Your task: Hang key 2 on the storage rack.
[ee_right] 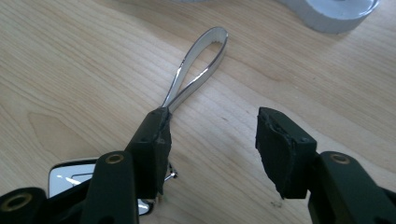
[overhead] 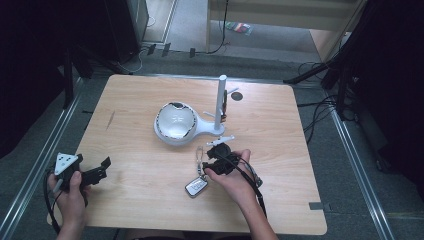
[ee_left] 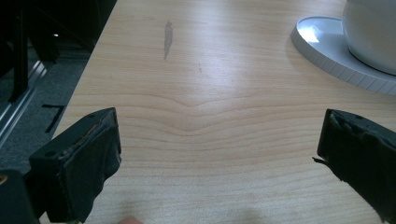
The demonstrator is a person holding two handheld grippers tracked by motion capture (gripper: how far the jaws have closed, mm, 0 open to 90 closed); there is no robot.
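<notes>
Chrome glints on the small, hard, slippery silver key fob (overhead: 196, 186), so with my right gripper (ee_right: 212, 144) gaping empty and left gripper (ee_left: 219, 158) likewise spread, I judge its thin metal loop (ee_right: 198, 63) the surest hold.

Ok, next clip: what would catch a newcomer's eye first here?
Probably the white stand at the middle of the wooden table, a round bowl-like base with an upright post to its right. Next, the car key fob with its shiny strap loop lying just in front, where the right claw stands open beside the loop. The left claw is open over bare wood at the left edge.
</notes>
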